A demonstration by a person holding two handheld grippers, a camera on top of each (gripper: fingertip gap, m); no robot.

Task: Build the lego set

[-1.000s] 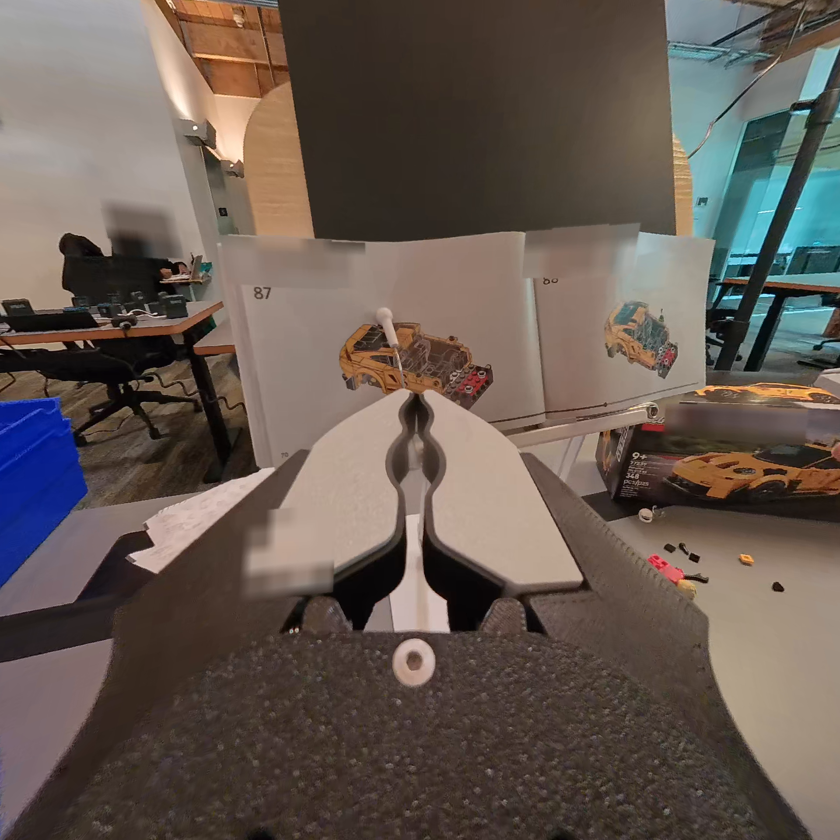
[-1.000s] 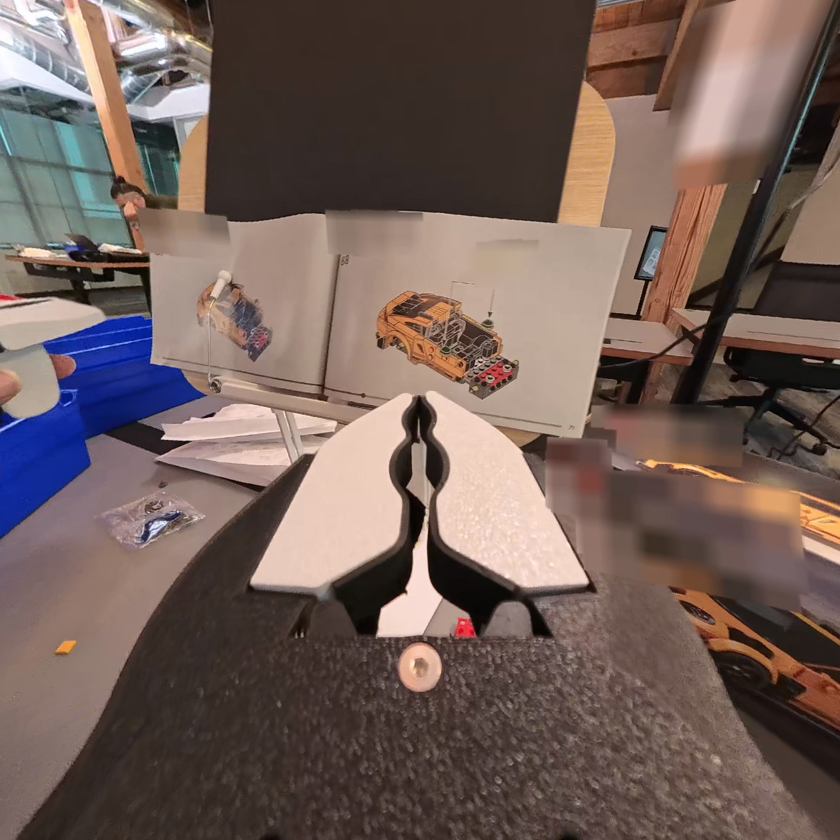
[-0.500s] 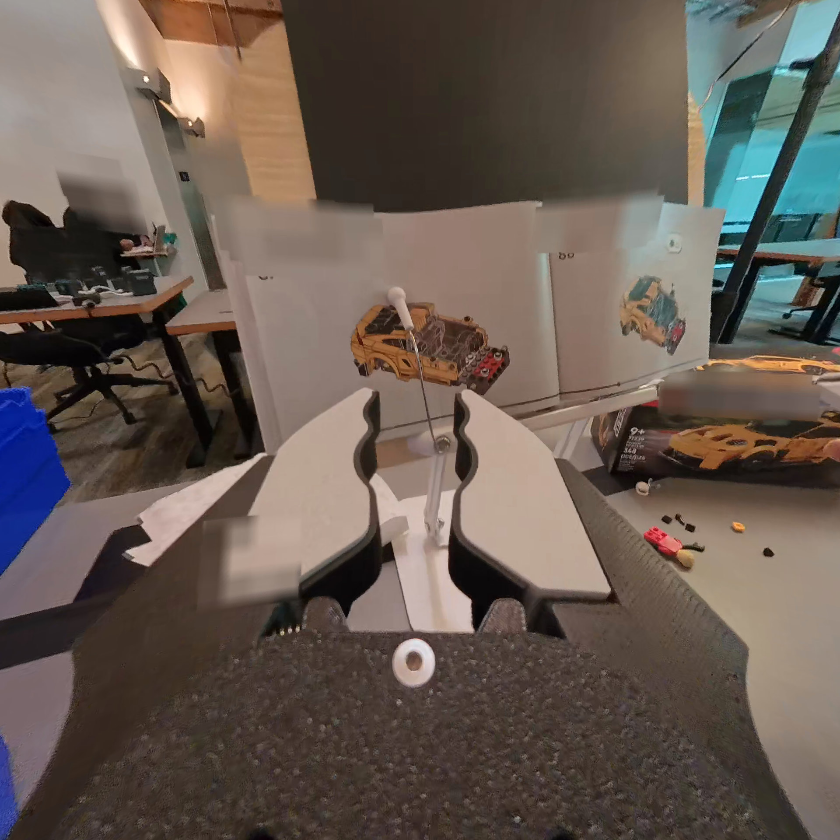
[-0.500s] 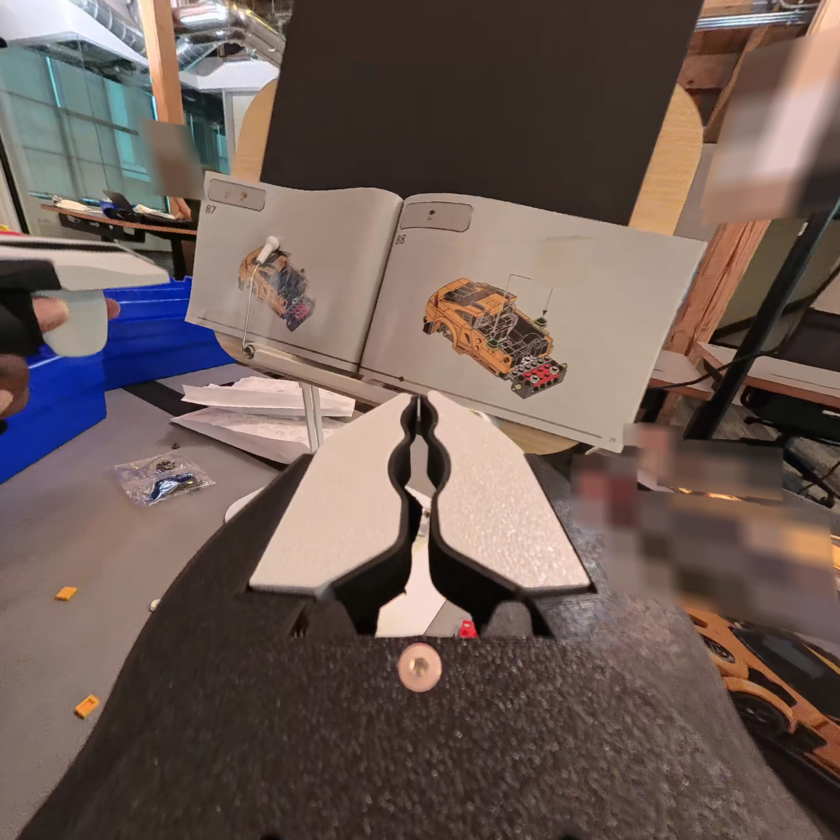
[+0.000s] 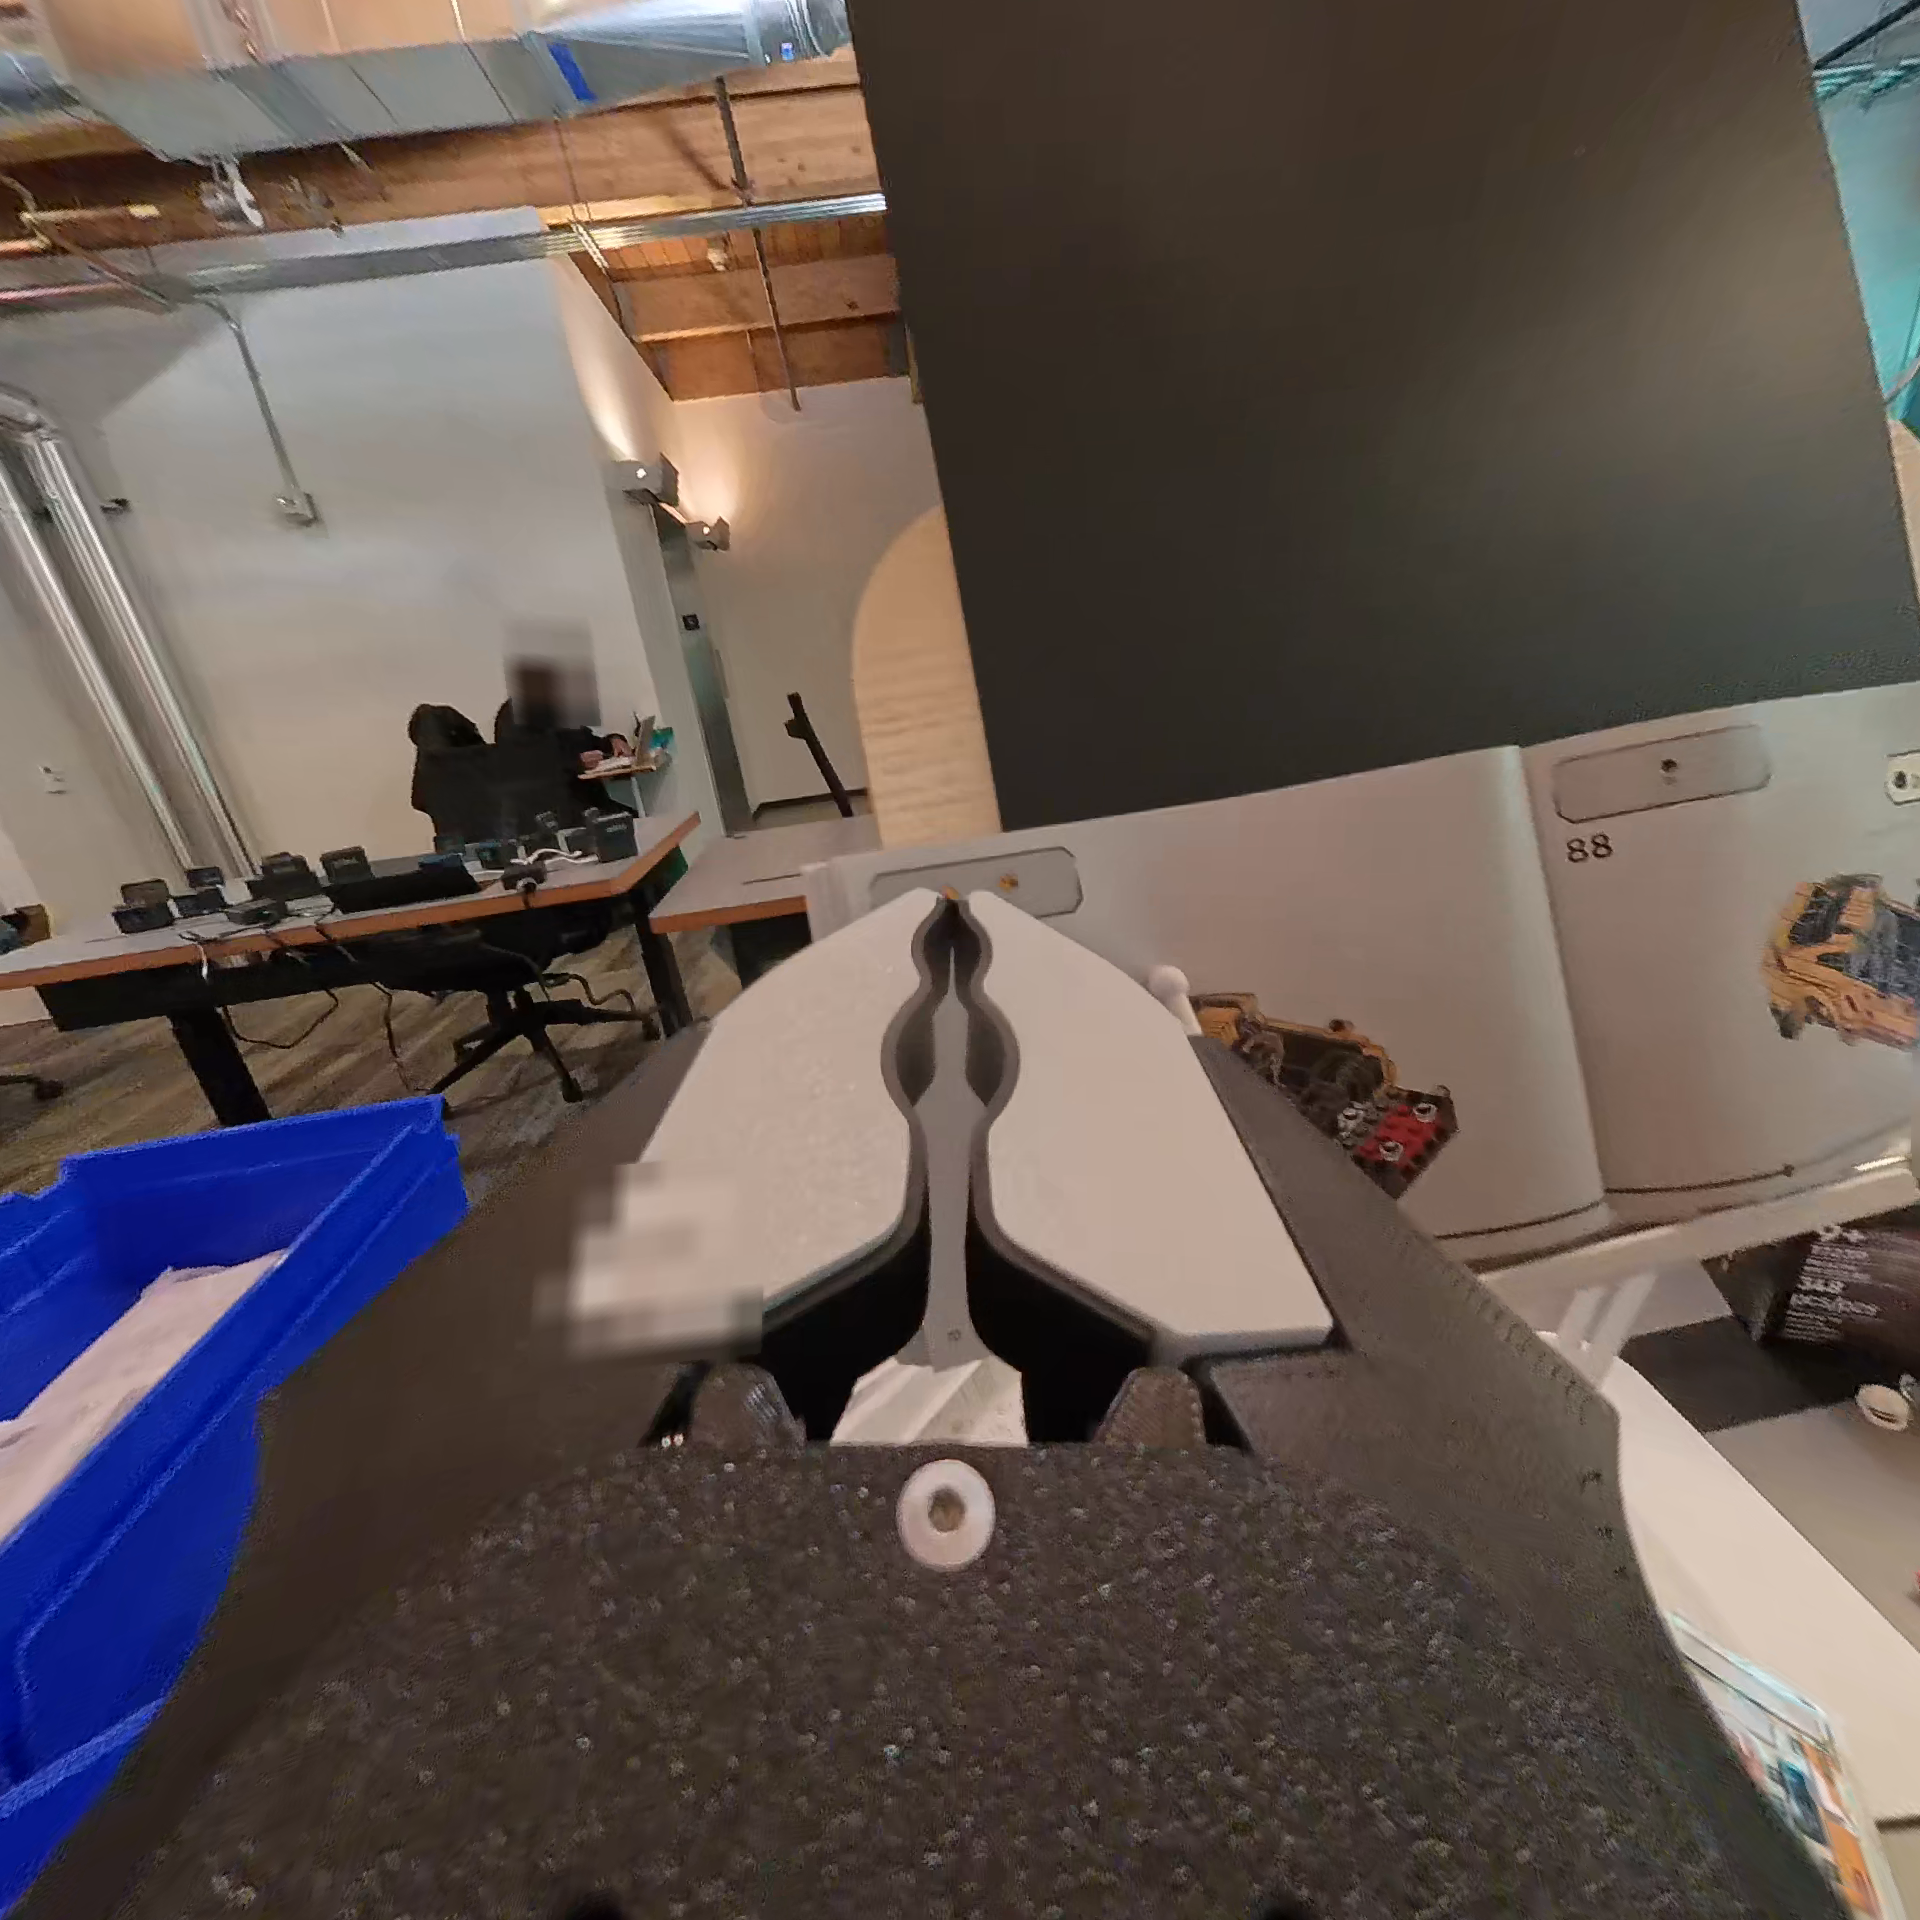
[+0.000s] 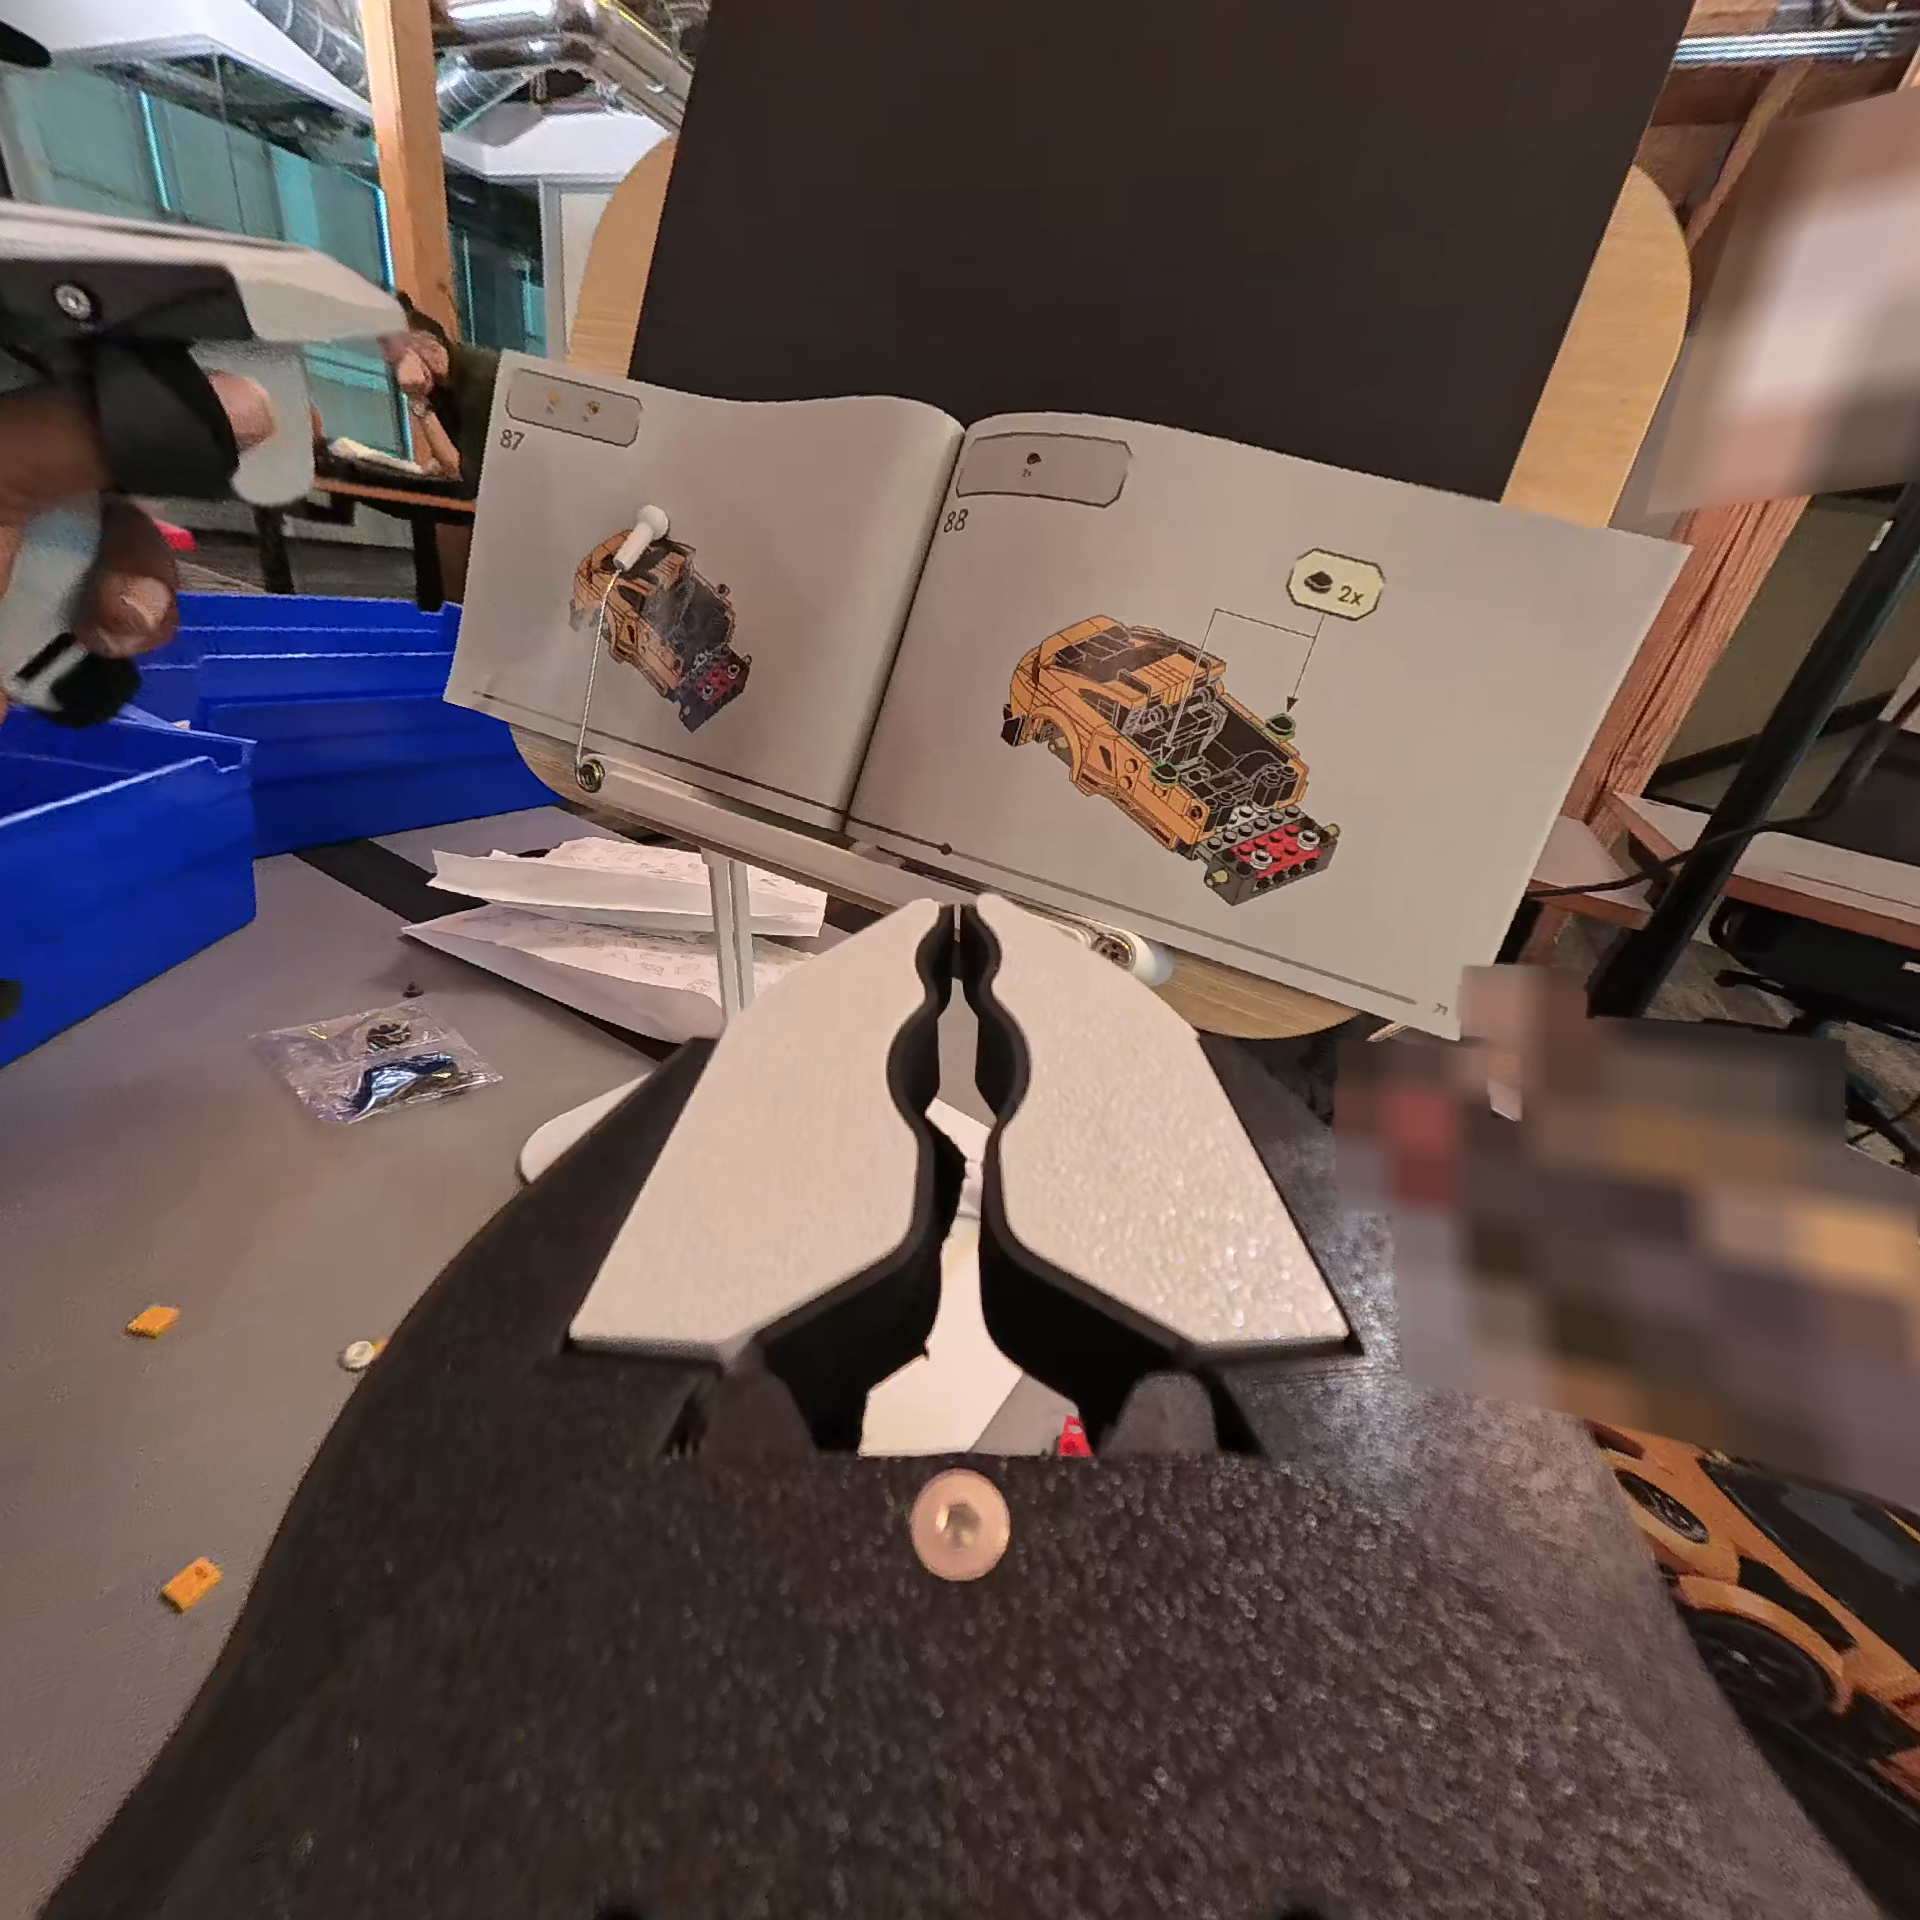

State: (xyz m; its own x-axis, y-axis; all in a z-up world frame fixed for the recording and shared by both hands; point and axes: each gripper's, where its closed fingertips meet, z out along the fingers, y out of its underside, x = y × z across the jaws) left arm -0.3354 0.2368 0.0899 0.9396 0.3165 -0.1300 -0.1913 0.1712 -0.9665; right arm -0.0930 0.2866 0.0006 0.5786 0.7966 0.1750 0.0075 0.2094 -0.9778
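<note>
The instruction booklet (image 6: 1195,644) stands open on a wooden stand and shows drawings of an orange car. It also shows in the left wrist view (image 5: 1351,935). A wire page holder with a white tip (image 6: 649,520) lies across its left page. My left gripper (image 5: 951,909) is shut with nothing between its tips, raised and pointing at the booklet's upper left corner. In the right wrist view it sits in a person's hand at the far left (image 6: 260,301), clear of the booklet. My right gripper (image 6: 956,914) is shut, its tips in front of the stand's lower ledge.
Blue bins (image 6: 156,831) stand at the left. White paper bags (image 6: 623,914) and a clear bag of parts (image 6: 384,1060) lie on the grey table (image 6: 156,1195), with small orange pieces (image 6: 153,1321) near the front. The set's box (image 6: 1766,1610) lies at the right. Left tips to right tips: about 25 centimetres.
My left gripper opened, then shut again on nothing. It swung up and to the left, away from the page holder. My right gripper stayed shut and pulled back a little from the booklet.
</note>
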